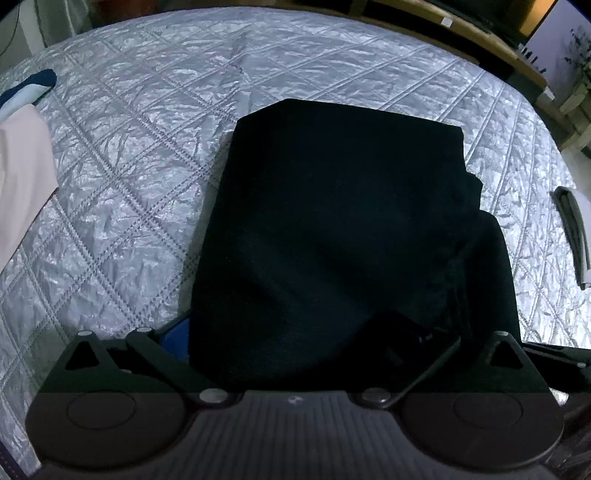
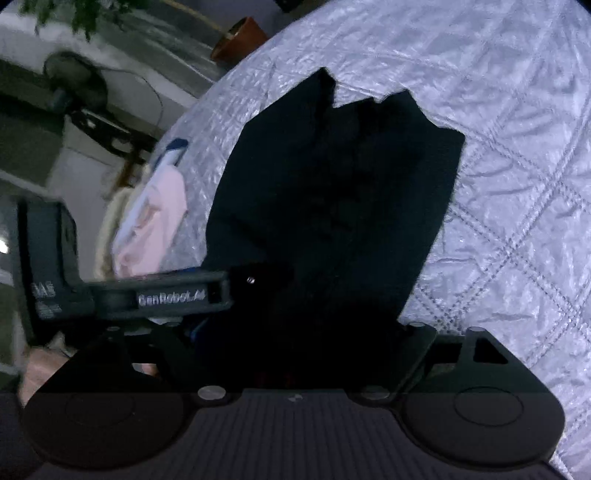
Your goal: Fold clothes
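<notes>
A dark, nearly black garment lies folded into a thick rectangle on the quilted silver-grey bedspread. Its near edge runs between the wide-set fingers of my left gripper, which points steeply down at it; the jaws stand open. In the right wrist view the same garment stretches away with a ragged far edge. My right gripper is open over its near end. One finger of my left gripper reaches in from the left there. The fingertips of both grippers are lost against the dark cloth.
Pale pink clothes and a blue-and-white piece lie at the bed's left edge, with the pink pile also in the right wrist view. A grey object sits at the right. Beyond the bed stand a fan, a brown pot and wooden furniture.
</notes>
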Tool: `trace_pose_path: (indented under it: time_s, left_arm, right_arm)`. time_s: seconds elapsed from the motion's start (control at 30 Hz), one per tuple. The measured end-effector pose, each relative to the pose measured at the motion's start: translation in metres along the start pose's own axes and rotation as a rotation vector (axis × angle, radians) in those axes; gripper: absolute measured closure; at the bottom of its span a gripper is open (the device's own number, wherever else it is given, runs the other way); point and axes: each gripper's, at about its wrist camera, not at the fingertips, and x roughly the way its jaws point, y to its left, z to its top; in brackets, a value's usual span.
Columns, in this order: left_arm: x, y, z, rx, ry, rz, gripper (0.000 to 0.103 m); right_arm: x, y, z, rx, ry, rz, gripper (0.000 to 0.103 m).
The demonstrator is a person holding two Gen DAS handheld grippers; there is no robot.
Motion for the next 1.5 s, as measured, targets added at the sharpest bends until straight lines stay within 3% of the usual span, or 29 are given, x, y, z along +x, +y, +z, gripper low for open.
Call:
trace_pose_path:
  time_s: [0.1,0.13,0.17,0.2,0.3,0.37,0.43,0.47,0.5,0.53,0.63,0.67,0.77,0.97,1.2,1.5]
  left_arm:
    - [-0.002,0.003,0.0,-0.013,0.003,-0.015,0.002]
    - [-0.002,0.004,0.001,-0.02,0.005,-0.021,0.002]
    - [-0.003,0.005,0.002,-0.027,0.007,-0.027,0.003]
    - [-0.002,0.006,0.003,-0.032,0.008,-0.031,0.003]
    - [-0.002,0.008,0.004,-0.042,0.01,-0.04,0.003]
    - [-0.002,0.008,0.004,-0.043,0.01,-0.042,0.002]
    - [-0.002,0.01,0.005,-0.057,0.009,-0.049,0.002]
    - [-0.002,0.01,0.005,-0.056,0.012,-0.051,0.002]
    - [-0.002,0.01,0.005,-0.055,0.012,-0.051,0.002]
    - [-0.002,0.01,0.005,-0.054,0.013,-0.05,0.002]
    - [-0.003,0.014,0.007,-0.073,0.019,-0.065,0.003]
    - [-0.004,0.016,0.008,-0.087,0.024,-0.073,0.005]
    - [-0.007,0.026,0.013,-0.12,0.032,-0.088,0.011]
    - [-0.021,0.043,0.025,-0.194,-0.036,-0.112,0.016]
    - [-0.028,0.057,0.03,-0.232,-0.07,-0.07,0.015]
    - [-0.033,0.079,0.033,-0.322,-0.104,-0.045,0.015]
  right_arm:
    - [0.007,0.017,-0.003,-0.094,-0.01,-0.094,0.02]
    - [0.007,0.02,-0.005,-0.105,-0.015,-0.113,0.031]
    - [0.007,0.017,-0.005,-0.087,-0.012,-0.113,0.069]
    - [0.007,0.014,-0.005,-0.069,-0.008,-0.112,0.074]
    - [0.007,0.005,-0.006,0.007,-0.023,-0.032,0.065]
    - [0.012,-0.003,-0.005,0.066,-0.026,0.061,0.029]
    - [0.017,-0.011,-0.003,0.123,-0.029,0.151,0.019]
    - [0.017,-0.008,-0.004,0.106,-0.039,0.141,0.019]
    - [0.017,-0.006,-0.005,0.088,-0.049,0.129,0.02]
    - [0.016,-0.005,-0.007,0.073,-0.058,0.099,0.027]
    - [0.013,-0.013,-0.01,0.072,-0.081,0.045,0.078]
    - [0.013,-0.021,-0.011,0.098,-0.085,0.05,0.081]
    - [0.011,-0.027,-0.017,0.14,-0.11,0.085,0.084]
    - [0.004,-0.044,-0.038,0.324,-0.211,0.256,0.088]
    - [-0.002,-0.054,-0.056,0.438,-0.306,0.366,0.089]
    - [-0.041,-0.066,-0.045,0.498,-0.474,0.433,0.089]
